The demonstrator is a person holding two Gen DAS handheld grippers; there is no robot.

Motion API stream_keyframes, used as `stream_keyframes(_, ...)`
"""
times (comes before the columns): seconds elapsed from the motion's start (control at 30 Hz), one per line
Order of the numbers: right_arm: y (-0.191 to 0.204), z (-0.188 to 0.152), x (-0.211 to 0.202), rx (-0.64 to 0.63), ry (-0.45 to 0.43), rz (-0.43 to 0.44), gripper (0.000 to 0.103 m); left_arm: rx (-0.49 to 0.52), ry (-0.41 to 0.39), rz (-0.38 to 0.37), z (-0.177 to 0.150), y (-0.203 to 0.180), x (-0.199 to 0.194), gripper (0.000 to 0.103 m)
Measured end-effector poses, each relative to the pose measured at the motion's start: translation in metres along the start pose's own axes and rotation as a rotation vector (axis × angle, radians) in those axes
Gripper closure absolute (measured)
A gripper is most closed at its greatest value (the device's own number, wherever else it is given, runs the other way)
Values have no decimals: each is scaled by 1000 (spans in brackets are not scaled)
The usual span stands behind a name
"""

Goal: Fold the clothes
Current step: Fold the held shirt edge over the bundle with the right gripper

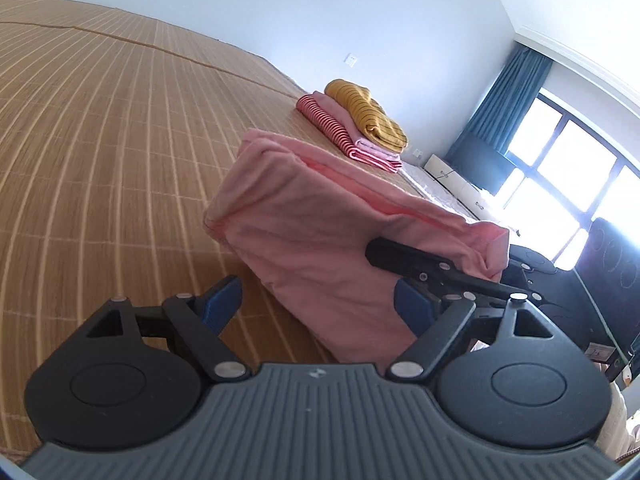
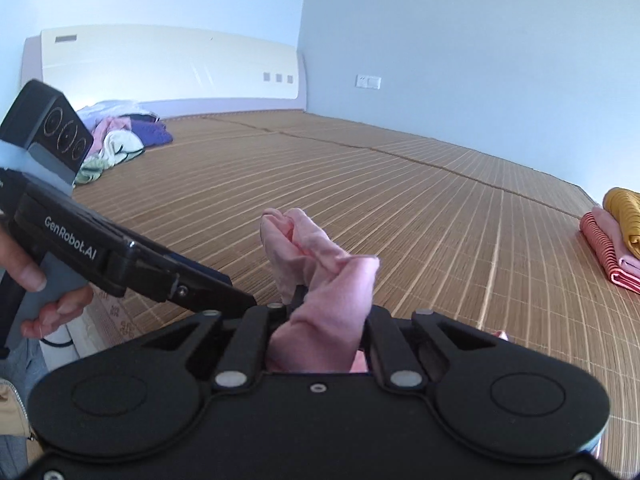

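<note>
- My right gripper is nearest to me: its fingers are clenched on a bunched end of the pink garment, and the cloth rises out between them in the right wrist view.
- My left gripper has its fingers released and spread wide; the blue fingertips stand on each side of the hanging pink cloth without pressing it.
- In the left wrist view the garment looks already doubled and lifted off the mat, with one black finger of the right gripper lying across its lower right edge. I judge it is held up like this so the free end can be taken by the left fingers for the next fold.
- A hand holds the grey handle of the left gripper at the left edge of the right wrist view.
- The surface under everything is a bed with a woven bamboo mat.
- Further on the mat, near the wall, sits a stack of folded clothes, yellow on top of pink and striped ones; I think the pink garment will go there.
- At the far headboard lies a pile of unfolded clothes.
- The room has pale walls, a blue curtain and a bright window.
</note>
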State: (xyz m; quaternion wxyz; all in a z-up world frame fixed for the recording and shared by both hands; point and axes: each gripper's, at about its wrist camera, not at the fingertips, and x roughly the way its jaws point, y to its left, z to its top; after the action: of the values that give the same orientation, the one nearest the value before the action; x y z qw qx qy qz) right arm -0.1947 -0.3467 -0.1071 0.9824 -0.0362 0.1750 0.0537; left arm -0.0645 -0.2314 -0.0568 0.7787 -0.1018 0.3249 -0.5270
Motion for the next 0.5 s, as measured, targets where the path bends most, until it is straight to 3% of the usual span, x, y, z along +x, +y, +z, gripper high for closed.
stream_keyframes(0.17, -42, -9, -47, 172, -99, -128, 93, 71, 53, -59, 8, -38, 39, 16)
stream_keyframes(0.3, -78, -48, -80, 419, -165, -288, 93, 134, 121, -72, -2, -61, 65, 16)
stream_keyframes(0.4, -101, -86, -81, 547, -92, -362, 93, 207, 166, -51, -13, -77, 77, 16)
stream_keyframes(0.5, -113, -114, -81, 654, -33, -359, 76, 255, 192, -38, -21, -86, 82, 16)
